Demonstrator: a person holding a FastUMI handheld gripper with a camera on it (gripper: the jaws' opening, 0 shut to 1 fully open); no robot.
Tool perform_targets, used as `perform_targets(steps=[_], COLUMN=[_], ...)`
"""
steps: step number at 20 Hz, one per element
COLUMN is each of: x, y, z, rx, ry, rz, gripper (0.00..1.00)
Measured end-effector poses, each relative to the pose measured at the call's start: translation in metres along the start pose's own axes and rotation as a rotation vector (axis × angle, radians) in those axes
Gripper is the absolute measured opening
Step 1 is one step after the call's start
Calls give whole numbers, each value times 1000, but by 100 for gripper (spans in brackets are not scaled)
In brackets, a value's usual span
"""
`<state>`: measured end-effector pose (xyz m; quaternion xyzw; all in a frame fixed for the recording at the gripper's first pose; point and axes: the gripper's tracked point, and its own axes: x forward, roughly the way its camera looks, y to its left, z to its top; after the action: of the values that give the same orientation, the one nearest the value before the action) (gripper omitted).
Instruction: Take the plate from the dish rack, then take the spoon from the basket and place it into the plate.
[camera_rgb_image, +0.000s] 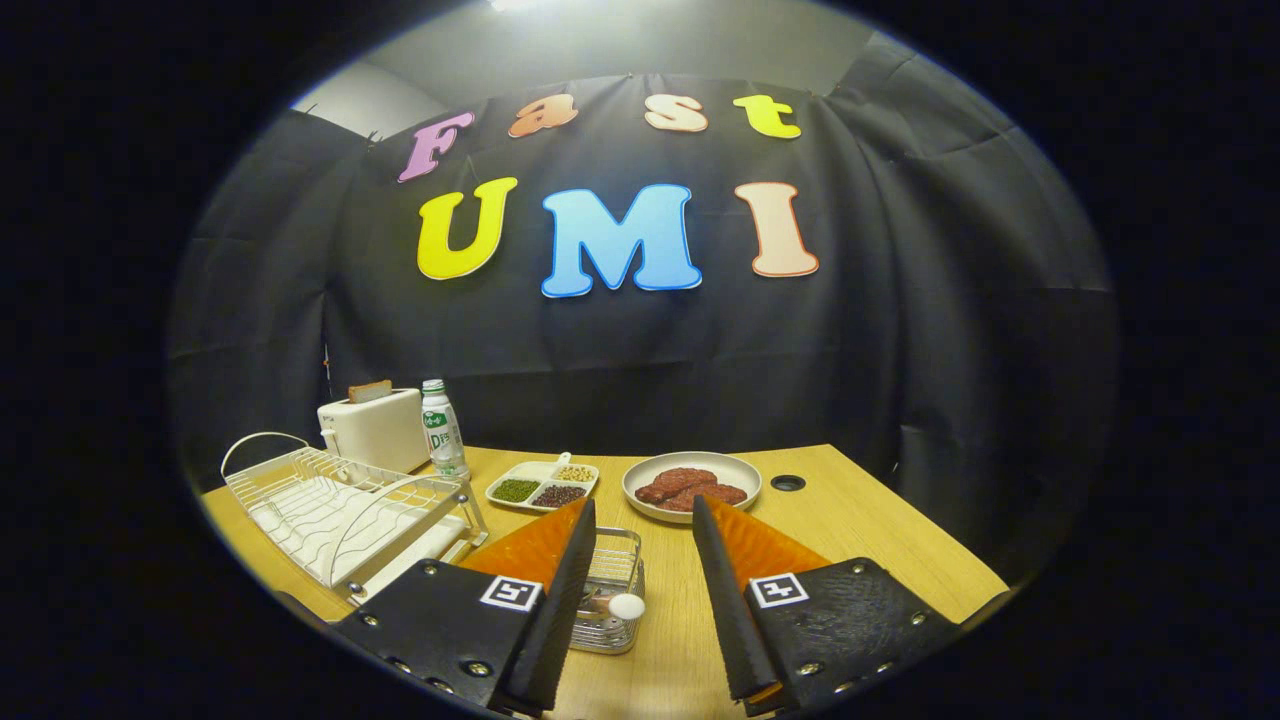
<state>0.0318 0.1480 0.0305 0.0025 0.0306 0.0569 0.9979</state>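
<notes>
Above table (690, 640) | gripper (640, 520) wide apart, empty | basket (612, 590) between fingers

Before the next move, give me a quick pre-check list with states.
1. Gripper open, nothing between its fingers: ok.
2. White wire dish rack holding a plate: cannot tell, none clearly visible in its slots.
3. Small wire basket just ahead of the fingers, white-ended spoon handle sticking out: ok.
4. Round beige plate with brown meat pieces beyond the fingers is not the target: ok.
5. Bare wooden table for setting a plate down: ok.
</notes>
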Motion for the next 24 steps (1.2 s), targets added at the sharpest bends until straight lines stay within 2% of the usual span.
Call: perform_targets(steps=[1,3,4,6,7,8,10,11,15,24], x=[4,3,2,6,0,2,0,-2,-12,-52], y=[1,1,3,8,11,13,17,18,23,18], z=[-4,-9,-11,-18,-17,-19,-19,-16,-6,71], rx=[1,-9,-17,-39,-41,-44,-48,-60,-36,-63], ry=[5,13,18,39,42,49,65,71,118,67], rz=[-6,-13,-12,4,19,13,16,7,19,-13], gripper=[61,42,40,27,27,19,18,10,10,10])
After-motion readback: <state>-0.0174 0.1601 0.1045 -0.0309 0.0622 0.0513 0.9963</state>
